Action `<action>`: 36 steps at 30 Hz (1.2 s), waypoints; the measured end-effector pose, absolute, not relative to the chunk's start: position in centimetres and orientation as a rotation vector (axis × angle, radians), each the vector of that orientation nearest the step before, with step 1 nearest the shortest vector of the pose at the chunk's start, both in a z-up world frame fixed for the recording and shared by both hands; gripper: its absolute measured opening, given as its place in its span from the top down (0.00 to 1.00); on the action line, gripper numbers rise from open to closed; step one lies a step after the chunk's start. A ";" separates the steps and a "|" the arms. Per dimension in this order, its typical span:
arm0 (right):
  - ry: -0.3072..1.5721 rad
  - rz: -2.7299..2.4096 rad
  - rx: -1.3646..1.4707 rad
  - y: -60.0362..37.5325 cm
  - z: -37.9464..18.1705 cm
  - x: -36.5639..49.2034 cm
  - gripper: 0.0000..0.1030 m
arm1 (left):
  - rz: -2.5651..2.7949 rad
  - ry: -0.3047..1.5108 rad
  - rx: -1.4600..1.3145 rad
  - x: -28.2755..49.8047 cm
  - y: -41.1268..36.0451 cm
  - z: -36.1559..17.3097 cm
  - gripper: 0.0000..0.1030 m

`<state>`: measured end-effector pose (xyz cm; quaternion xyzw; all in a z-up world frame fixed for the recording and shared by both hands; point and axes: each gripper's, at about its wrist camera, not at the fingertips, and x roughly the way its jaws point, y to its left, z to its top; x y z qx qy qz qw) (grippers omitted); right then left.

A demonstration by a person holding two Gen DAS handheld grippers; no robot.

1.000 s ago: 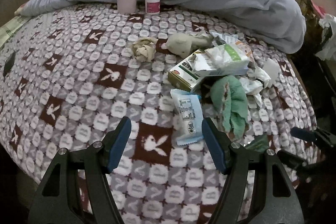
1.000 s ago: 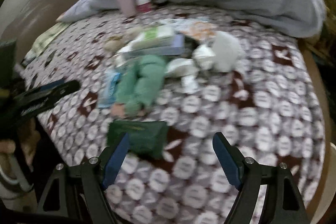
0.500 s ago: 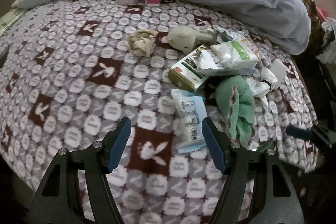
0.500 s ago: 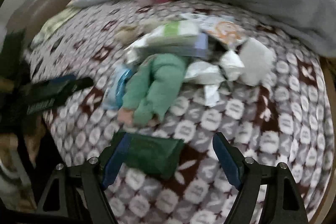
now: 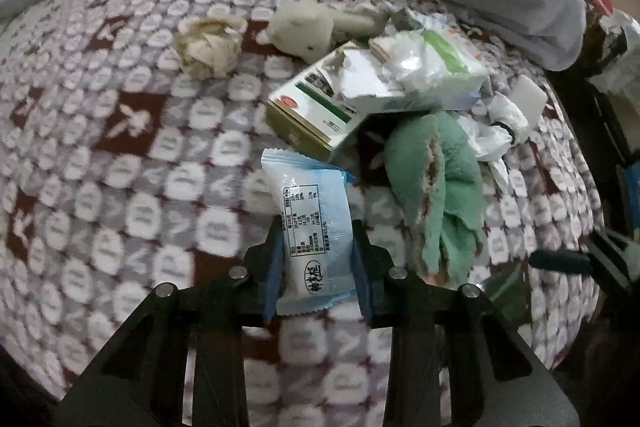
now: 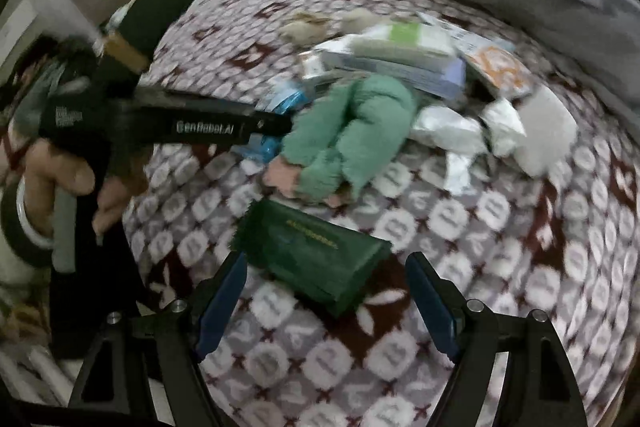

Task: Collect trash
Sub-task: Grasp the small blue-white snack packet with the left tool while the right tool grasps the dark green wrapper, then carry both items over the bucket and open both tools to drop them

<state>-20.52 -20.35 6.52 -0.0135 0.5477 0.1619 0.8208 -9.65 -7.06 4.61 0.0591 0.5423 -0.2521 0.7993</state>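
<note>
Left wrist view: the left hand-held gripper [image 5: 316,267] points steeply down at the bed [image 5: 120,163]; its jaws have just been closing and now pinch the light blue snack packet [image 5: 310,223], whose small print is unreadable. In the right wrist view, "GenRobot.AI" marks that tool. The right hand-held gripper [image 6: 326,291] stands spread wide over a dark green packet [image 6: 312,253], not touching.
</note>
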 end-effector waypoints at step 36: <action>1.038 0.122 0.310 -28.5 9.4 -27.8 0.86 | -0.675 0.995 0.190 -17.9 -12.6 11.5 0.72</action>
